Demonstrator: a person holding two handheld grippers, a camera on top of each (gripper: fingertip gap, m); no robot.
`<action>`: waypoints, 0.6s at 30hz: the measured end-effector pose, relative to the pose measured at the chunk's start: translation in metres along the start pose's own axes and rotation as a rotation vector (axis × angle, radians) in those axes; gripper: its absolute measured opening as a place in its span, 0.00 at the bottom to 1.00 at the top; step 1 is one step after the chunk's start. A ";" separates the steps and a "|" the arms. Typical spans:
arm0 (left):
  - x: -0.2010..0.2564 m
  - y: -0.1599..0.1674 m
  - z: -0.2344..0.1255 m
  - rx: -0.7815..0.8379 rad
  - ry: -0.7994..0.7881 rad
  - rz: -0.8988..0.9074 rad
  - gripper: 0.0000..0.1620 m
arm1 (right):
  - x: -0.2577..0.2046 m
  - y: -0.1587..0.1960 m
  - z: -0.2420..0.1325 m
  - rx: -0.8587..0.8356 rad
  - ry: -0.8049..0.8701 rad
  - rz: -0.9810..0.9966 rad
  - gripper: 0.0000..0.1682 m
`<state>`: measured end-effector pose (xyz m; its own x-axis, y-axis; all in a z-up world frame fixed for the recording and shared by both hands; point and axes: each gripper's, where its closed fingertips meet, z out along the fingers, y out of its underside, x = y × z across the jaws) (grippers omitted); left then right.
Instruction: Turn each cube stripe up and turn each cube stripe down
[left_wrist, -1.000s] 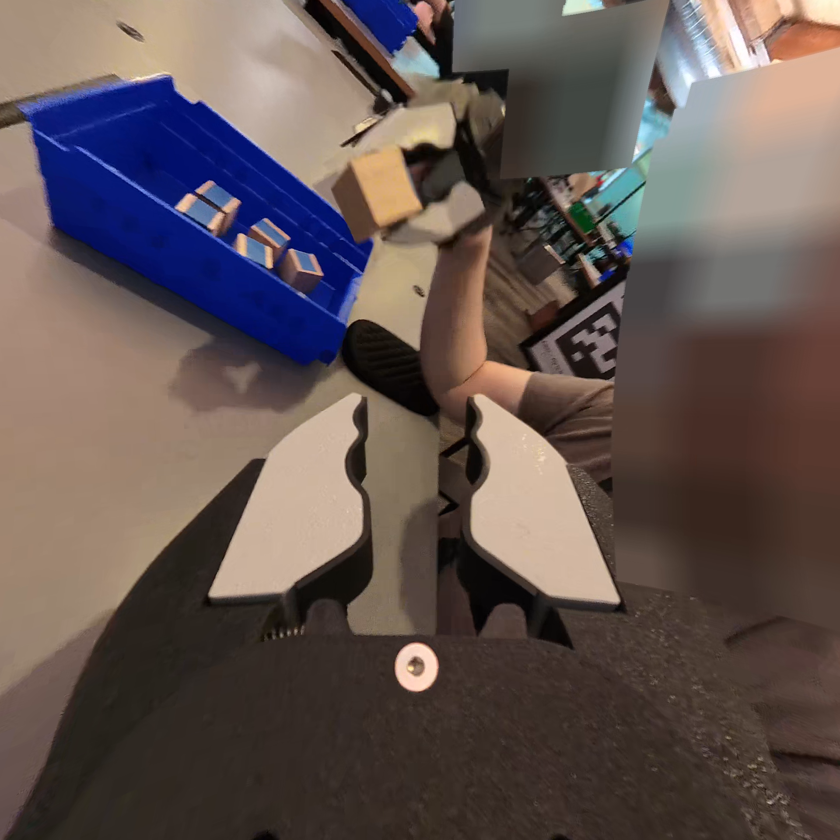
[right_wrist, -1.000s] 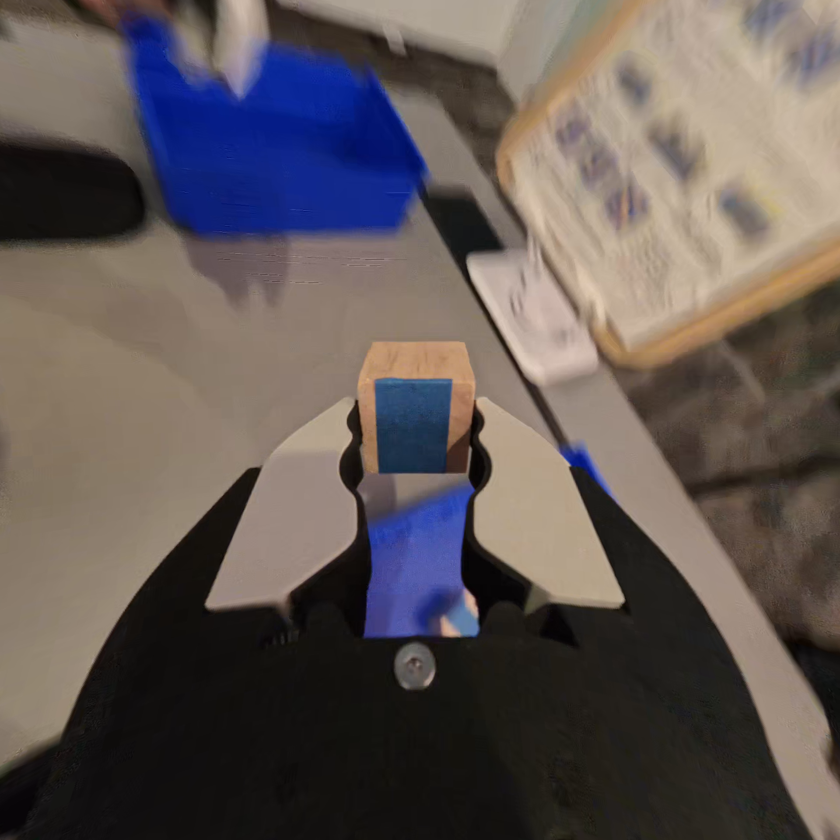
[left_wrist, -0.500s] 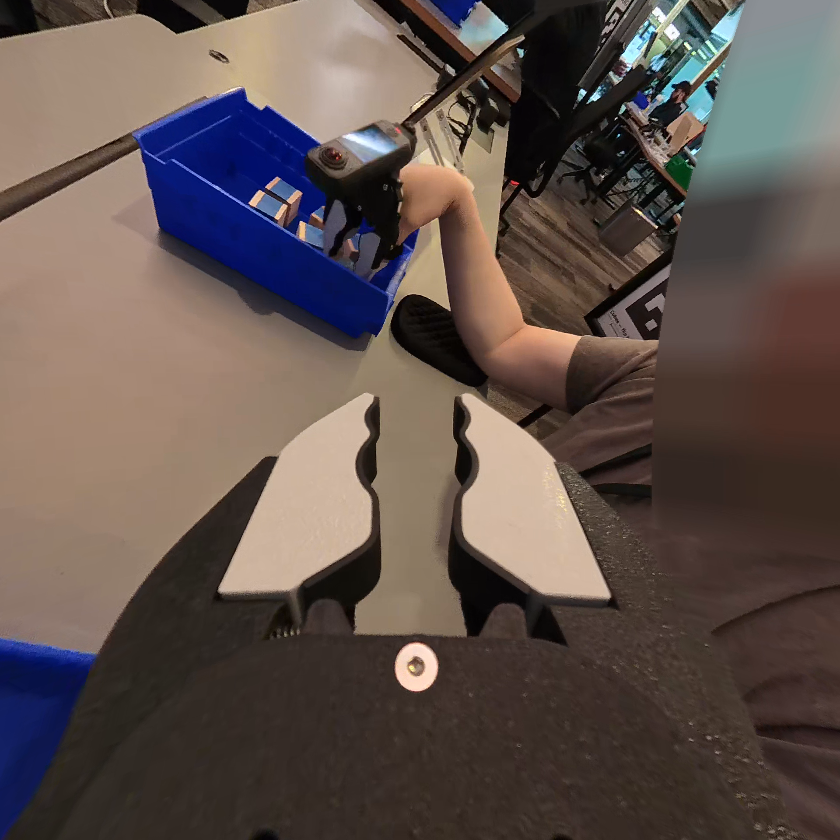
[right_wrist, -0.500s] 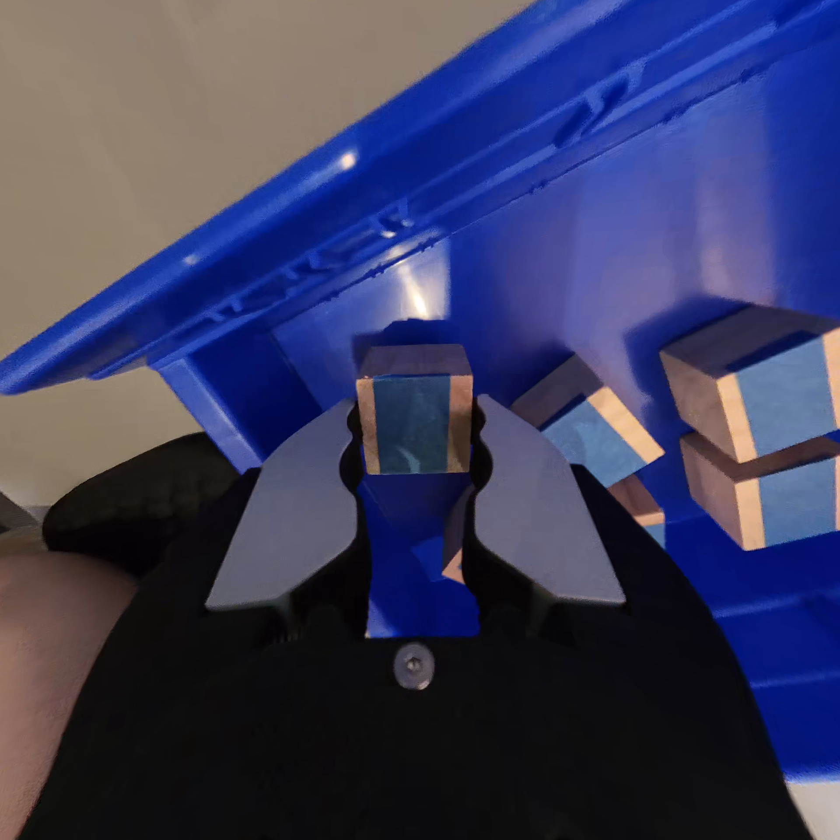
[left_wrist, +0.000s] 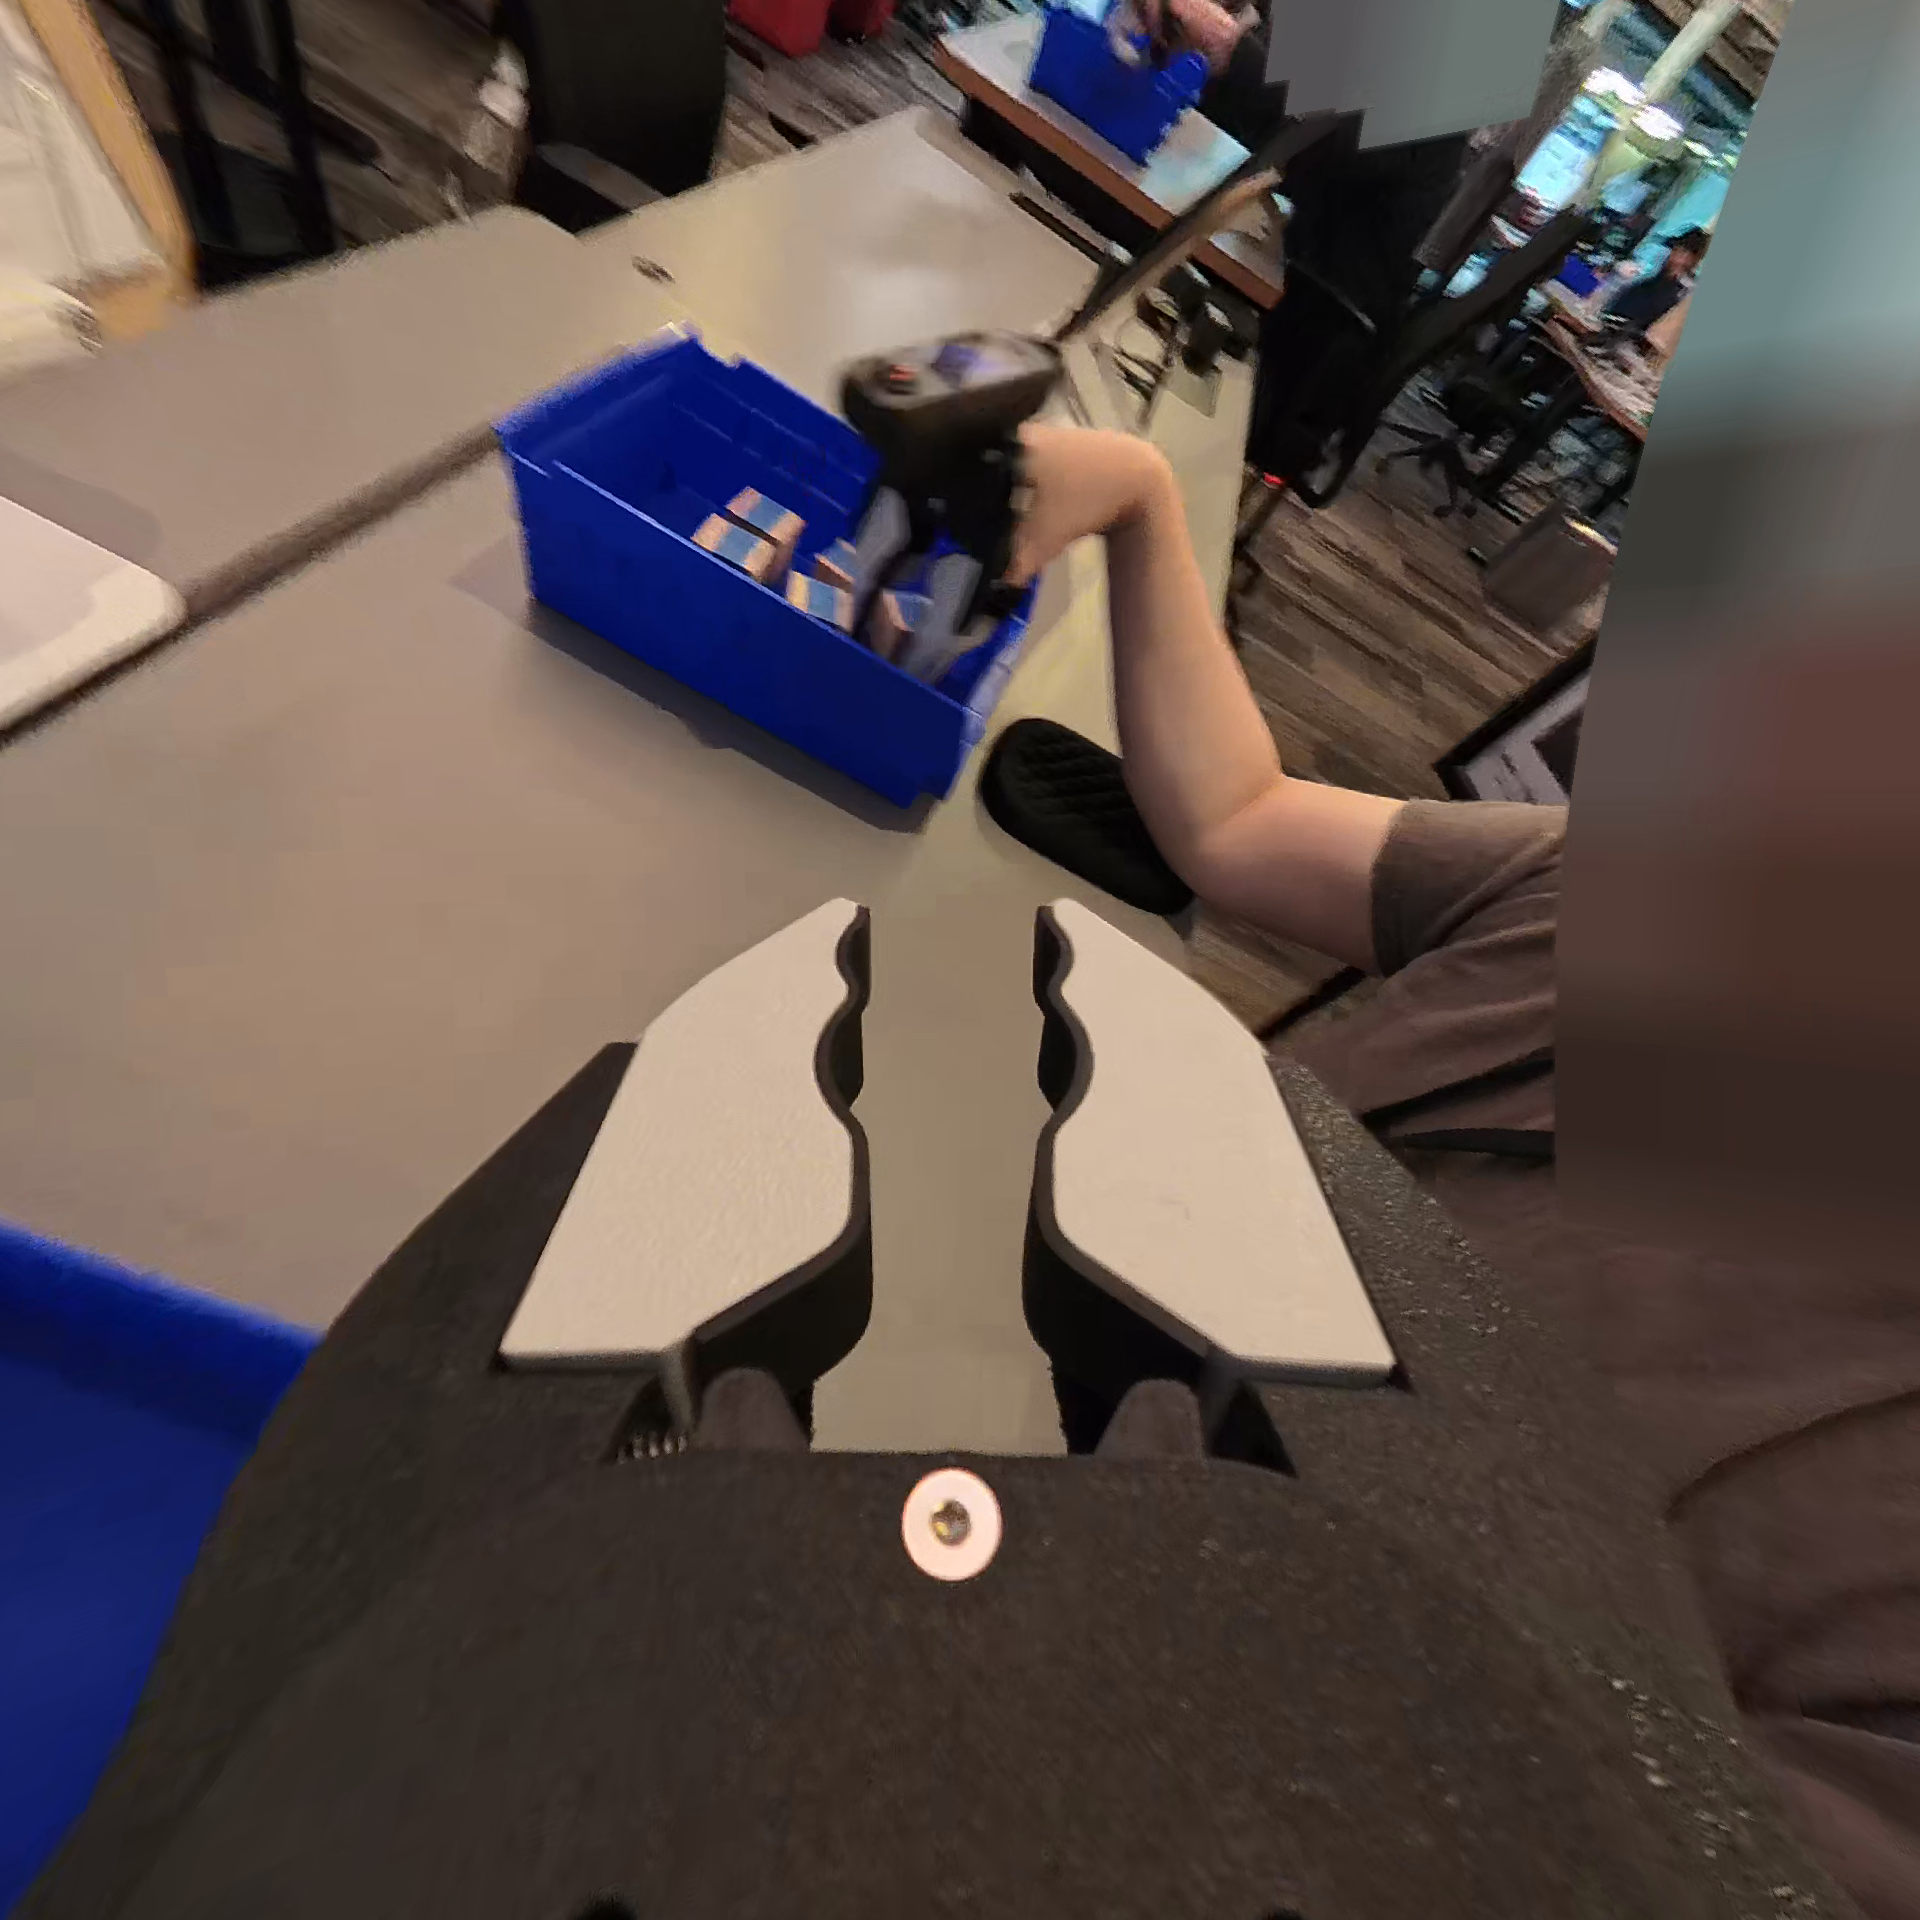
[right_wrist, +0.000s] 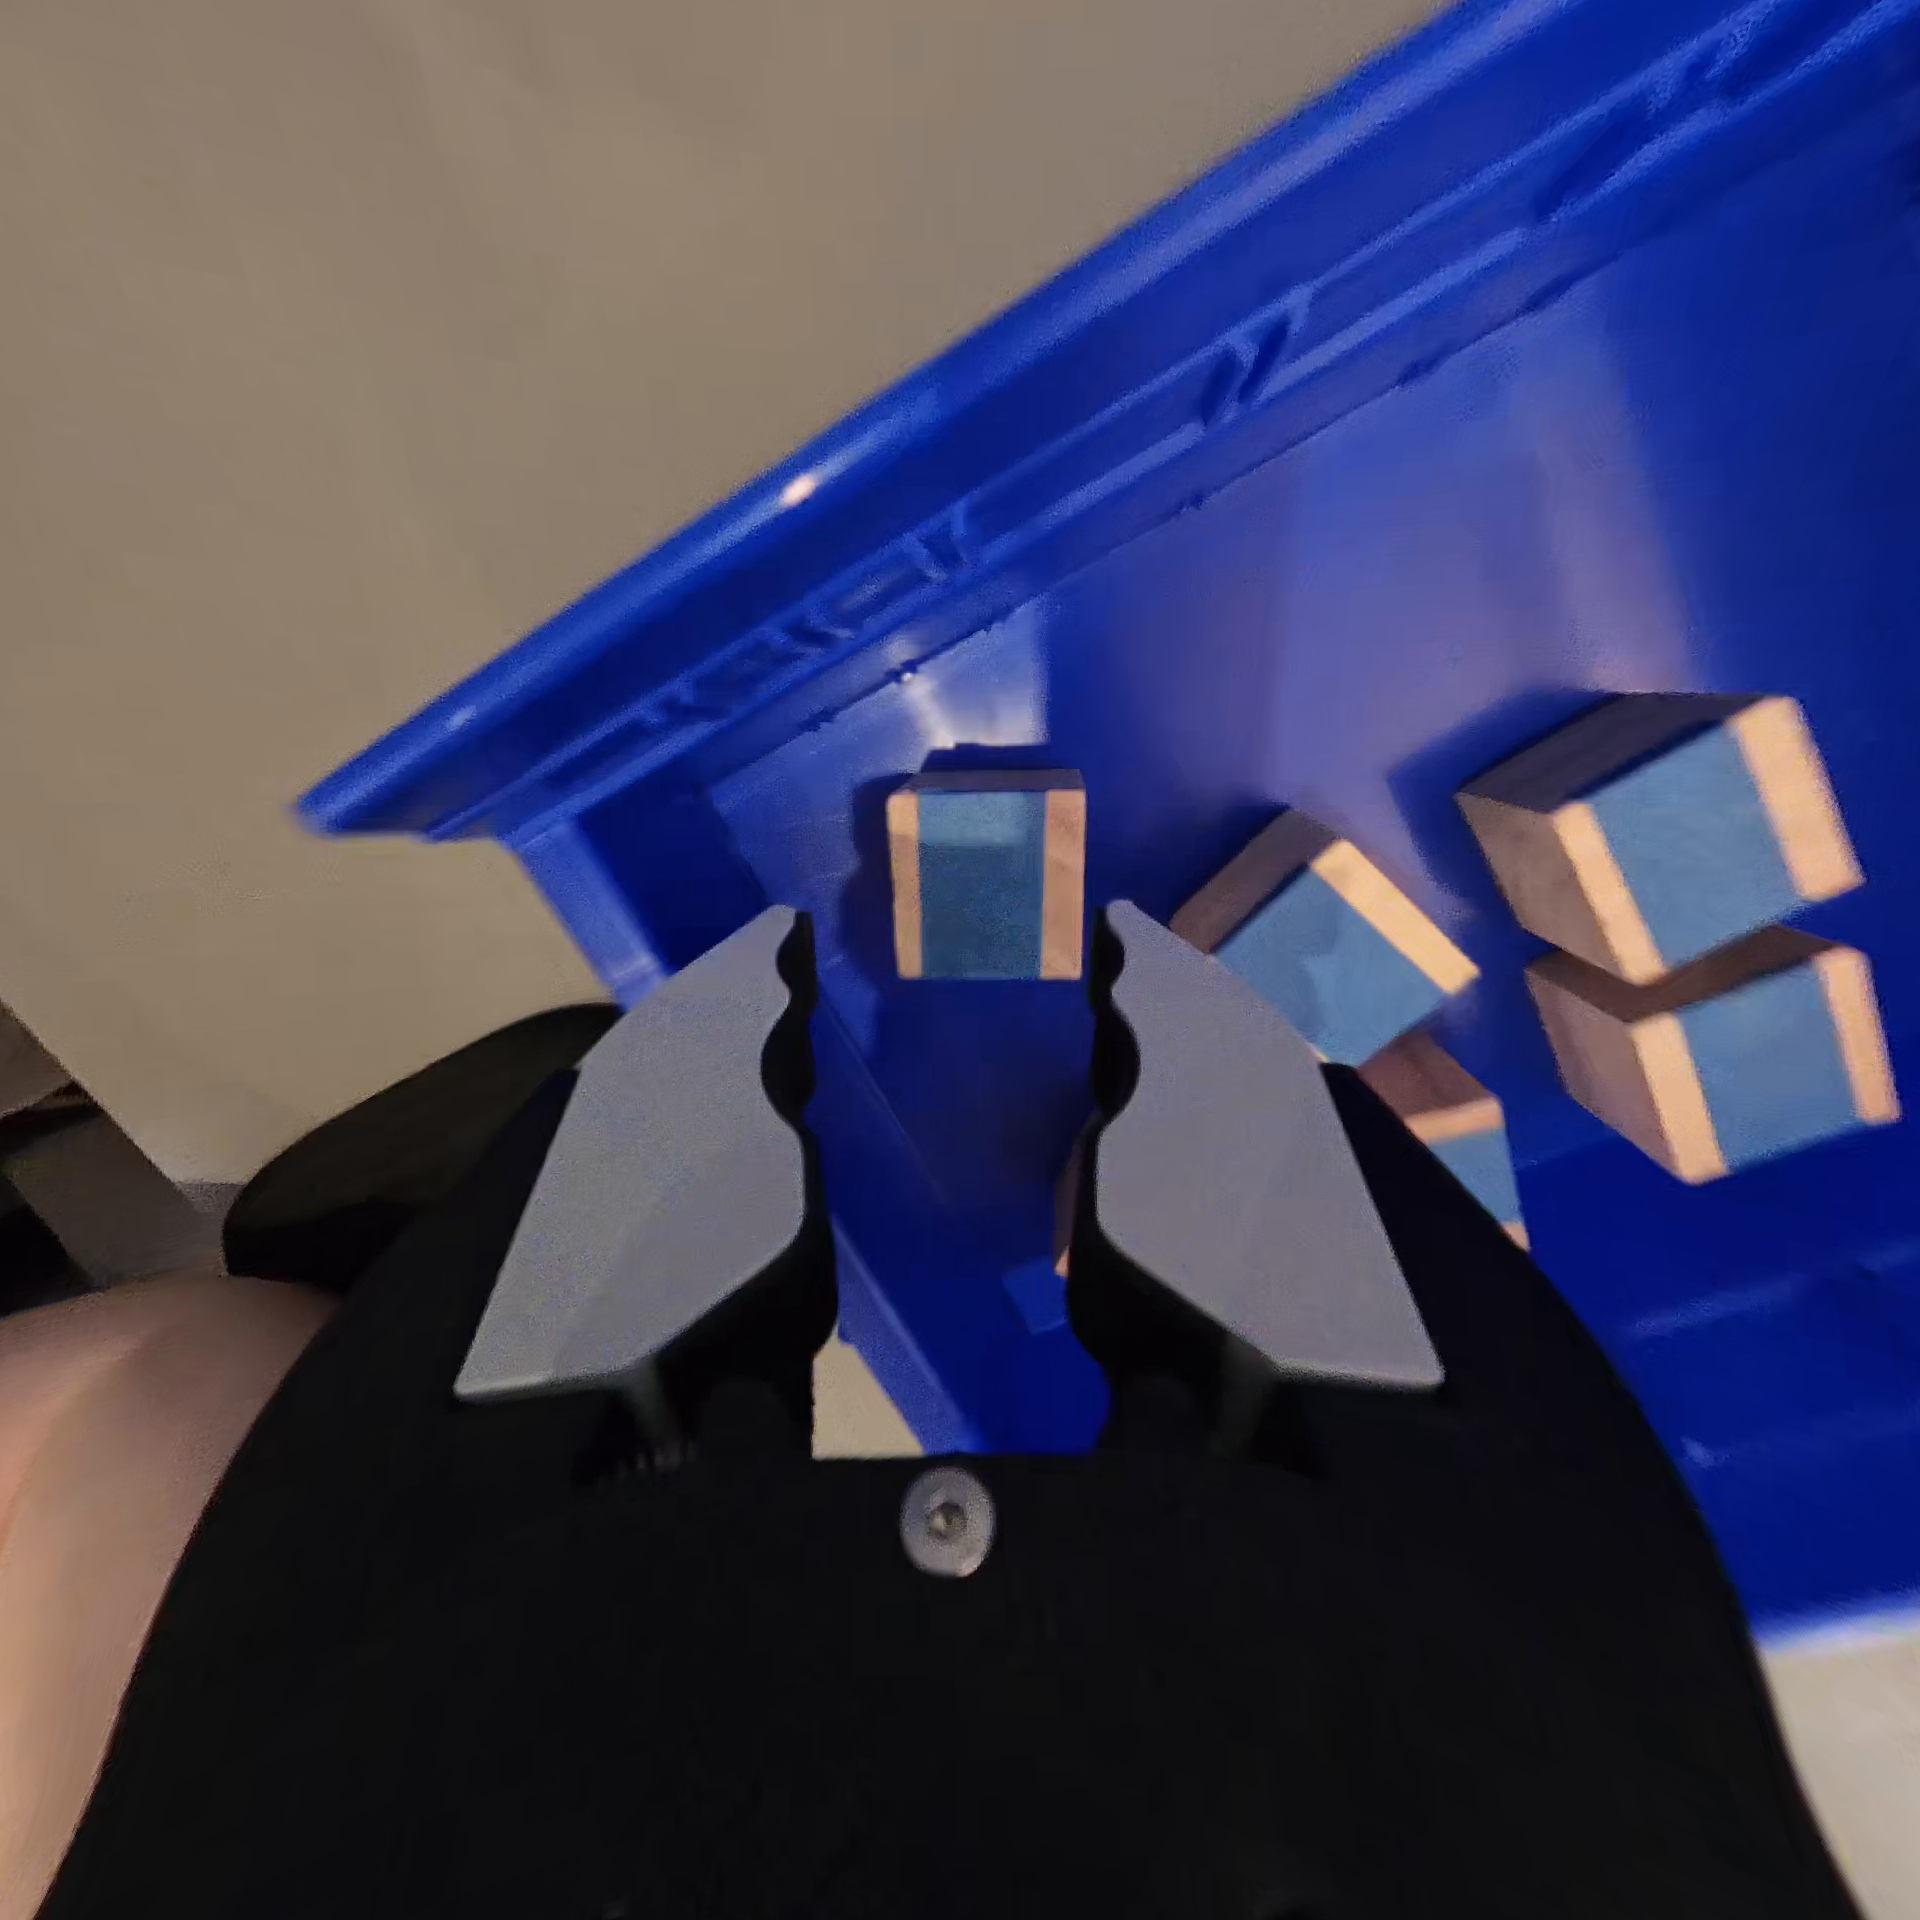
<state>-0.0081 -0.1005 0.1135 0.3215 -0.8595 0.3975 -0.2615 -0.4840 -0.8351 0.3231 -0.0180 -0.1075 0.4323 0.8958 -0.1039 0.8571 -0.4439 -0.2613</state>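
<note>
1. The grey table (left_wrist: 312, 883) carries a blue bin (right_wrist: 1558, 520).
2. The left gripper (left_wrist: 948, 914) hangs over the table, jaws apart, holding nothing.
3. The right gripper (right_wrist: 945, 920) is inside the bin, jaws apart.
4. A striped cube (right_wrist: 985, 878) sits free just beyond its fingertips, near four other cubes (right_wrist: 1662, 831).

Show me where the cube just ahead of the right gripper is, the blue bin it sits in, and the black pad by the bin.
cube (right_wrist: 985, 883): right wrist view, on its blue stripe.
blue bin (left_wrist: 717, 634): left wrist view, on its near outer wall.
black pad (left_wrist: 1081, 810): left wrist view, on its textured top.
</note>
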 end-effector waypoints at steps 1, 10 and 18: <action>-0.006 -0.006 -0.011 0.041 -0.064 0.034 0.17 | -0.001 -0.003 -0.017 0.079 0.022 -0.009 0.31; -0.107 -0.002 -0.172 0.281 -0.926 0.204 0.26 | 0.115 0.078 -0.171 0.779 0.554 0.717 0.31; -0.188 0.071 -0.216 0.106 -1.157 -0.094 0.49 | 0.133 0.099 -0.087 0.555 0.279 0.955 0.29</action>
<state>-0.2836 -0.0088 0.0613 0.9883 -0.1310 -0.0787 -0.1322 -0.4747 -0.8702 0.4896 0.0549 -0.0631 0.9484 0.1296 -0.2895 -0.0685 -0.8076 -0.5857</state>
